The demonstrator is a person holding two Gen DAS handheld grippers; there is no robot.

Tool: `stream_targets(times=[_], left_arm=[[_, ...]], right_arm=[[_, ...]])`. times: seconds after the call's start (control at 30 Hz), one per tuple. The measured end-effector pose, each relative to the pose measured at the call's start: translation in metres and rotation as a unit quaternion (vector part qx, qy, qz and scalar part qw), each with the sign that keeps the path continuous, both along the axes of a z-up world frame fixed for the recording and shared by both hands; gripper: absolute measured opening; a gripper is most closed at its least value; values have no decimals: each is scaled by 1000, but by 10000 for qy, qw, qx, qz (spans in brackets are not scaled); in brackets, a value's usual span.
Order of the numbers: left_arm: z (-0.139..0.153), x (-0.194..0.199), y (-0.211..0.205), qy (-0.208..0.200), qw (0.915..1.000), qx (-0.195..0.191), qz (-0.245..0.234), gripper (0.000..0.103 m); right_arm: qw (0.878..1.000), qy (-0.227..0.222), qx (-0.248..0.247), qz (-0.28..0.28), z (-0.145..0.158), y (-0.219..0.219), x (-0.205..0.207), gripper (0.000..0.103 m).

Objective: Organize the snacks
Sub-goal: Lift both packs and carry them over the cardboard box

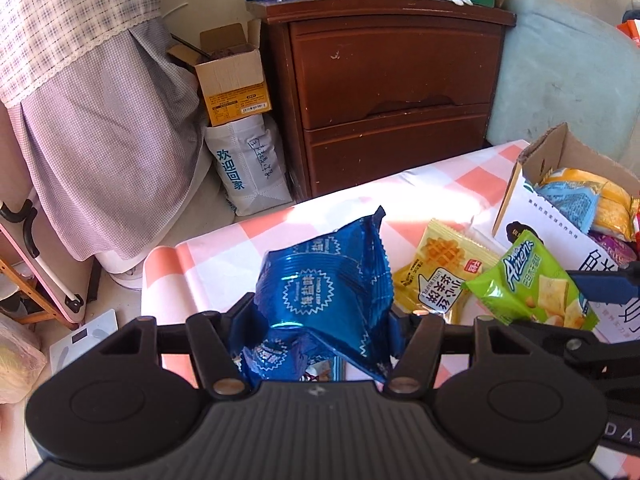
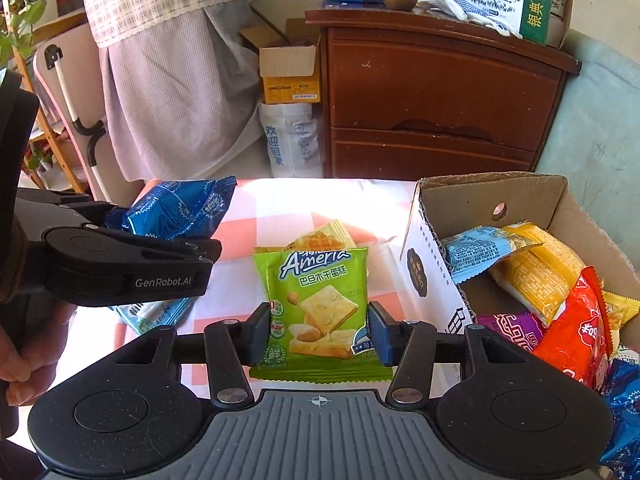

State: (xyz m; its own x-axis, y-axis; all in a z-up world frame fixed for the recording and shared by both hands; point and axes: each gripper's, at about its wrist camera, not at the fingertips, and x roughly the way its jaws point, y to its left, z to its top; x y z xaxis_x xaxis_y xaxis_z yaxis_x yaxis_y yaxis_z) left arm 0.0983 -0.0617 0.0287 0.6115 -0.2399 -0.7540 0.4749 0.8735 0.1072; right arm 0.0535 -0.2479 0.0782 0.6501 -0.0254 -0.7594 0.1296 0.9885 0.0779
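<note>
While the left gripper (image 1: 320,320) is pinching one crinkled blue snack packet (image 1: 324,280) between its pads, the right gripper (image 2: 318,330) is clamping one green almond-cake packet (image 2: 316,300) by its two side edges; both packets are hanging above the table (image 2: 280,208). One yellow waffle packet (image 1: 434,268) is lying flat on the cloth just beyond the green one. Another pale blue packet (image 2: 148,314) is showing under the left gripper's body, mostly hidden, so its kind is uncertain. To the right, one open cardboard box (image 2: 492,196) is standing on the table, holding at least five packets: light blue, yellow, purple, red, dark blue. The table is wearing a pink-and-white checked cloth. Behind it one dark wooden nightstand (image 2: 432,92) is carrying two cartons; a small open carton (image 2: 290,76) is sitting on a white bag beside it.
</note>
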Motion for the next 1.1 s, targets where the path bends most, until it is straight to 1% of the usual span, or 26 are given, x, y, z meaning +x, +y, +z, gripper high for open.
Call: stream_targets(times=[0.13, 0.37, 0.73, 0.83, 1.0, 1.1], left_arm=[[6, -7, 5, -45, 9999, -33, 103, 61], [23, -15, 15, -50, 9989, -309, 337, 61], [33, -17, 0, -305, 9984, -261, 396, 61], [37, -19, -6, -329, 9981, -352, 376, 61], [43, -24, -20, -358, 9976, -498, 335, 61], [47, -29, -31, -335, 9972, -625, 225, 61]], right_arm=[[10000, -75, 17, -25, 6, -2, -4, 50], [9996, -237, 97, -118, 16, -9, -8, 50], [9990, -384, 94, -197, 28, -18, -16, 50], [9983, -483, 90, -308, 35, -25, -19, 50], [9961, -598, 94, -642, 45, -46, -29, 50], [9936, -708, 125, -870, 52, -61, -38, 50]])
